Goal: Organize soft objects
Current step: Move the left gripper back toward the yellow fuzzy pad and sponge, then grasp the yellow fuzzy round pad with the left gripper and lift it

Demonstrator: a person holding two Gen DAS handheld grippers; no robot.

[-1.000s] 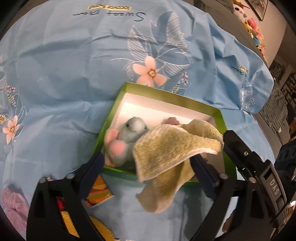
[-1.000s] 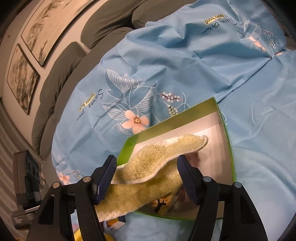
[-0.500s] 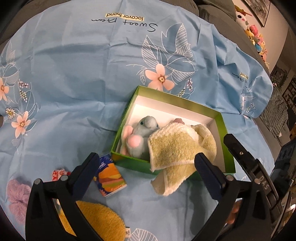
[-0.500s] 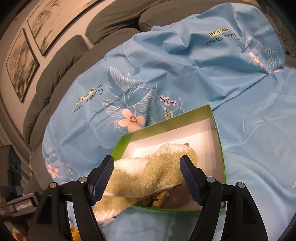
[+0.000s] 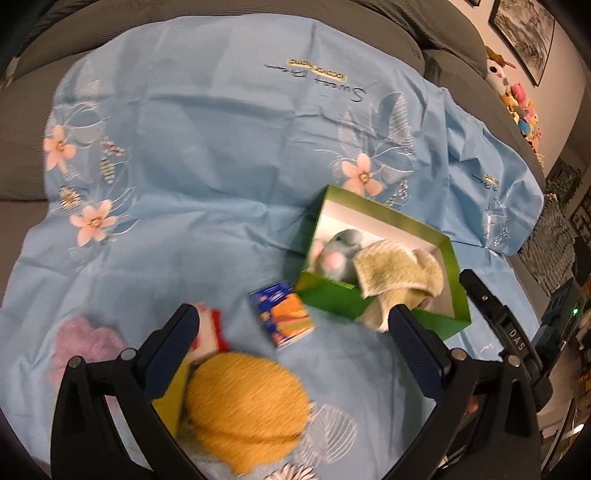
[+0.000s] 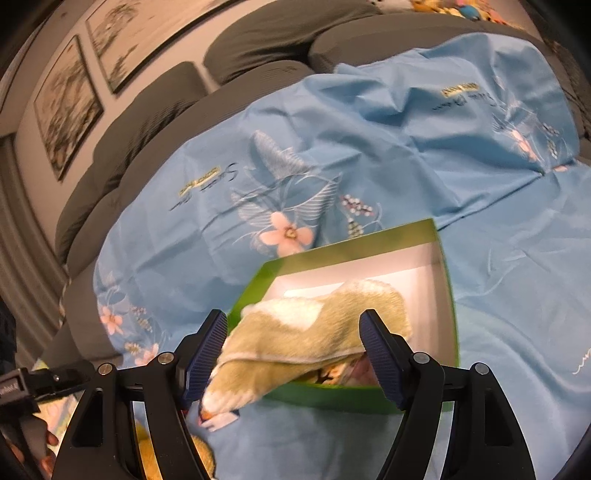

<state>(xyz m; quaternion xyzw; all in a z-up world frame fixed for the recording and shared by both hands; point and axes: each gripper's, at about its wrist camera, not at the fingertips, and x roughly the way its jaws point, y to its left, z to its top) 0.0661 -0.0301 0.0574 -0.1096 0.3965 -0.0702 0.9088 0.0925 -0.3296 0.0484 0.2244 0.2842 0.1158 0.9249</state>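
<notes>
A green box (image 5: 332, 297) with a white inside sits on the blue sheet. In it lies a grey and pink plush (image 5: 338, 254), with a yellow-green towel (image 5: 391, 269) beside it that hangs over the near wall. My left gripper (image 5: 291, 317) is open, back from the box and above a fluffy yellow piece (image 5: 243, 406). Beside its left finger lie a red and white soft item (image 5: 212, 332) and a purple fluffy item (image 5: 85, 343). My right gripper (image 6: 293, 321) stands open in front of the towel (image 6: 314, 339), its pads apart from the cloth.
A blue and orange tissue pack (image 5: 286, 314) lies just left of the box. The blue flowered sheet (image 5: 203, 155) covers a grey sofa with cushions (image 6: 258, 33) behind. Plush toys (image 5: 517, 103) sit at the far right, and framed pictures (image 6: 66, 107) hang on the wall.
The towel has dropped from the right gripper into the box. My left gripper has pulled back and left, bringing the yellow, red-white and purple items into view. The right gripper has backed off slightly.
</notes>
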